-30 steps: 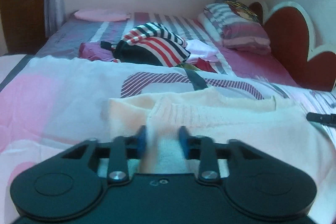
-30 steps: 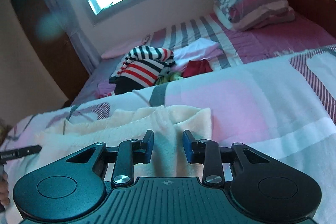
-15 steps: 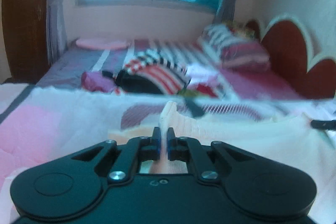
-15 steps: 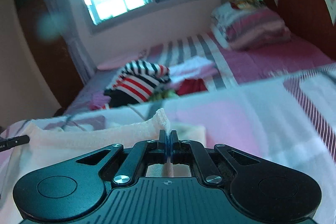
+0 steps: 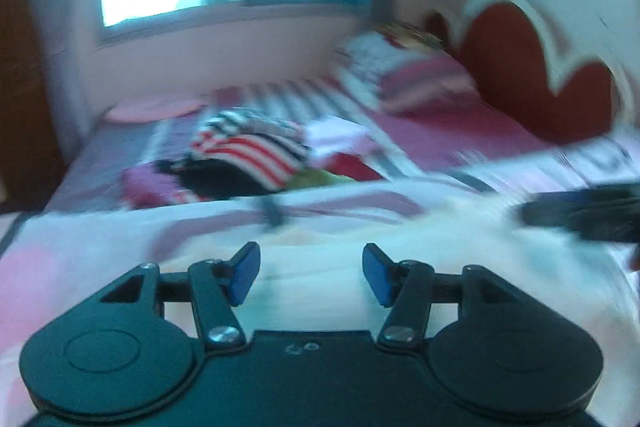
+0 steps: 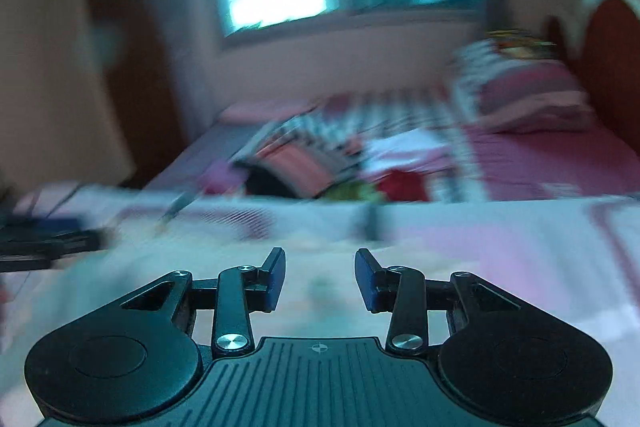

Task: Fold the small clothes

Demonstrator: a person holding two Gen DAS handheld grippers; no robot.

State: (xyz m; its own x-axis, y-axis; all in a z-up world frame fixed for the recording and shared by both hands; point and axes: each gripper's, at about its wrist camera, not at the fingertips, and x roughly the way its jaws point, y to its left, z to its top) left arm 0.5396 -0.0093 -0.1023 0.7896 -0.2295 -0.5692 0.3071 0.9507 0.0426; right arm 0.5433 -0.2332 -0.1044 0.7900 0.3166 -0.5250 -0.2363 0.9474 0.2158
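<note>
Cream garment (image 5: pixel 320 279) flat beneath both gaping tongs, left (image 5: pixel 308 273) and right (image 6: pixel 320 279).

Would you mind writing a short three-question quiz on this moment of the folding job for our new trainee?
1. True or false: the left gripper has its fingers spread apart.
2. What is the right gripper holding? A) the cream garment B) nothing C) the pillow
3. Fill in: the striped clothes pile lies on the ____, beyond the cream garment.

Key: 1 true. 2 B; its fingers stand apart over the cream garment. 3 bed.
</note>
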